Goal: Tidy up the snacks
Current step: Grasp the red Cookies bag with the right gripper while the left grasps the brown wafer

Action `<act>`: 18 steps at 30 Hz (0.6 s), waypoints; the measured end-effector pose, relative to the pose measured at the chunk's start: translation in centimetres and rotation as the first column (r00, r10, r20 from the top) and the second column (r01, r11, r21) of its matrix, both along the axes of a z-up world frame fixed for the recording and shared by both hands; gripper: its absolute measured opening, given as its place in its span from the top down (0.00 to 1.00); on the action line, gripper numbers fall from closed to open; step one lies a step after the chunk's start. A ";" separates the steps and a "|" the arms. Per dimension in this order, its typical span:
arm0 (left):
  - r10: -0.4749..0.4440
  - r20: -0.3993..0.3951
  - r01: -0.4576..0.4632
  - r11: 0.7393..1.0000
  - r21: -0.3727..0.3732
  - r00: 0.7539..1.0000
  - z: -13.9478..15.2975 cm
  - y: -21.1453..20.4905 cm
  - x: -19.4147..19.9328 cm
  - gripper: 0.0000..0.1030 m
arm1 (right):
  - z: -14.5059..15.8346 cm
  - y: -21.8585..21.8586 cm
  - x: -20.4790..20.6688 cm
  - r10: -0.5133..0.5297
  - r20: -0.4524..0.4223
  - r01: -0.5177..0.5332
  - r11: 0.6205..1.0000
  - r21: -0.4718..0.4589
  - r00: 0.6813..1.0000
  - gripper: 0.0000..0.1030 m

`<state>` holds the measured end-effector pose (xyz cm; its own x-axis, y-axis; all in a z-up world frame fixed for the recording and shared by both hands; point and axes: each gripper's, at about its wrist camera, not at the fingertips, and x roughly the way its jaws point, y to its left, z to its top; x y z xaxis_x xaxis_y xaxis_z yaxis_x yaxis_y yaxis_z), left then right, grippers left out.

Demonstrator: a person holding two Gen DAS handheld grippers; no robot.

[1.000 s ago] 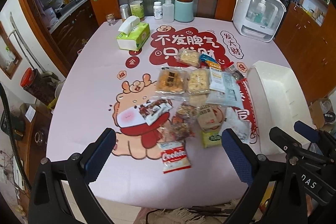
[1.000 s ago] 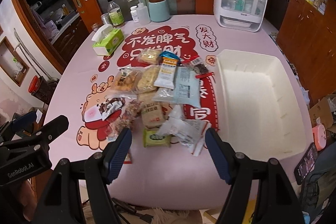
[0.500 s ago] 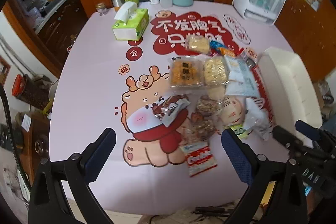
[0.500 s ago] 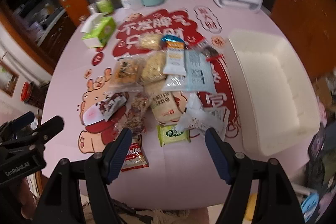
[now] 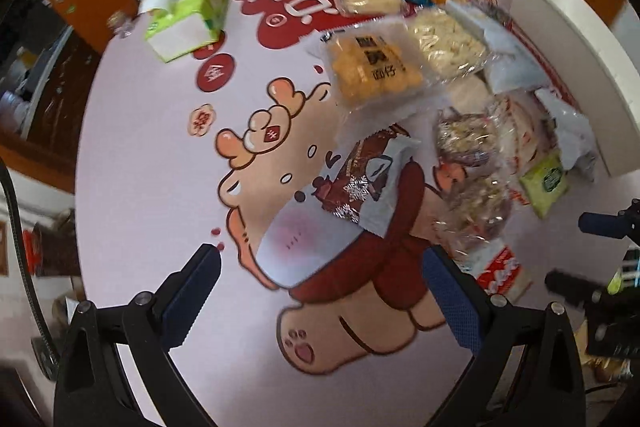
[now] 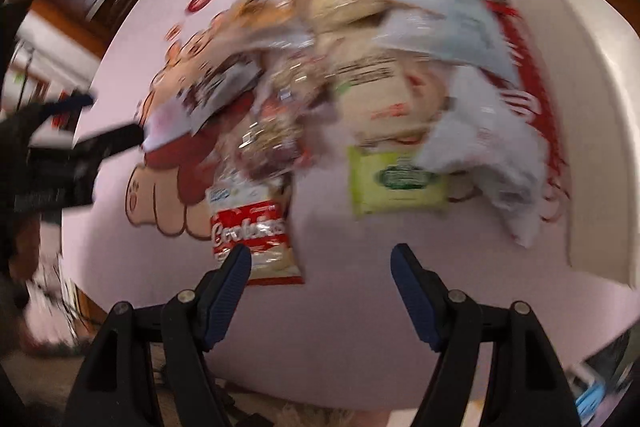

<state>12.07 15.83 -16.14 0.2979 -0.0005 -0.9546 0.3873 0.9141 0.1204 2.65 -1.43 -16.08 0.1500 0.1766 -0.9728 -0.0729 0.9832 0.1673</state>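
Although the right wrist view is blurred, the snacks can be made out as a loose heap of sealed packets spread over the pink tablecloth (image 5: 132, 155), filling the centre and upper right of both frames. A red cookie packet (image 6: 256, 239) lies at the lower edge of the heap, just beside the left fingertip of the right gripper (image 6: 322, 267), whose jaws are held wide apart with nothing between them. A green packet (image 6: 396, 183) is seen just above that gripper, well within the gap of the jaws as pictured. In the left wrist view the left gripper (image 5: 320, 281) is likewise spread wide and empty, and a brown-and-white wrapper (image 5: 368, 183) lies just above its gap.

The packets are judged to be light, soft and crinkly, with slick film that may slide between the pads; the contents look like biscuits and pastries, so crushing is a risk. A hold is best taken across a narrow edge or at a sealed end seam, with gentle pressure.

A white bin (image 6: 592, 115) stands at the right edge of both frames, touching the outer packets. Only its rim and wall are shown, so what it contains cannot be told. A green tissue box (image 5: 188, 15) sits at the upper left, well apart from the heap.
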 end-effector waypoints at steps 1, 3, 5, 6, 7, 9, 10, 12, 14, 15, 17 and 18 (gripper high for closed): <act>-0.019 -0.002 0.019 1.000 0.005 1.000 -0.4 0.0 0.4 0.03 | -0.3 0.8 0.0 0.022 0.000 -0.022 1.000 0.004 1.000 0.29; -0.052 -0.008 0.053 0.998 0.016 0.999 -1.0 0.1 1.1 0.03 | -0.8 2.5 0.0 0.076 0.015 -0.076 0.997 0.020 0.997 0.29; -0.077 -0.014 0.077 0.996 0.034 0.997 -1.4 0.3 1.6 0.03 | -1.4 3.8 0.1 0.101 0.022 -0.101 0.995 0.006 0.995 0.29; -0.087 -0.016 0.088 0.995 0.039 0.996 -1.6 0.4 1.9 0.03 | -1.9 4.6 0.2 0.114 0.017 -0.114 0.993 0.003 0.993 0.29; -0.095 -0.015 0.095 0.994 0.044 0.995 -1.7 0.4 2.1 0.03 | -2.2 4.9 0.4 0.124 0.010 -0.124 0.992 0.000 0.992 0.29; -0.107 -0.017 0.108 0.993 0.044 0.994 -1.9 0.5 2.5 0.03 | -3.1 6.2 0.3 0.147 0.002 -0.147 0.989 -0.014 0.989 0.29; -0.110 -0.020 0.111 0.993 0.043 0.994 -2.0 0.6 2.8 0.03 | -3.5 6.9 0.3 0.162 0.000 -0.162 0.986 -0.028 0.987 0.29; -0.112 -0.023 0.113 0.993 0.036 0.993 -2.0 0.5 3.3 0.03 | -4.0 8.3 0.1 0.197 0.012 -0.195 0.977 -0.089 0.980 0.28; -0.115 -0.026 0.115 0.993 0.030 0.993 -2.2 0.2 3.8 0.03 | -4.5 9.7 -0.3 0.245 0.022 -0.239 0.957 -0.162 0.969 0.30; -0.119 -0.030 0.120 0.992 0.030 0.992 -2.2 0.0 4.1 0.03 | -4.6 10.2 -0.6 0.259 0.044 -0.246 0.949 -0.195 0.965 0.33; -0.133 -0.036 0.134 0.991 0.024 0.990 -2.6 -0.7 4.5 0.03 | -4.6 10.1 -0.7 0.247 0.053 -0.233 0.955 -0.185 0.968 0.47; -0.143 -0.041 0.144 0.989 0.019 0.989 -2.8 -1.1 4.6 0.03 | -4.6 9.4 -0.7 0.221 0.057 -0.207 0.961 -0.181 0.974 0.49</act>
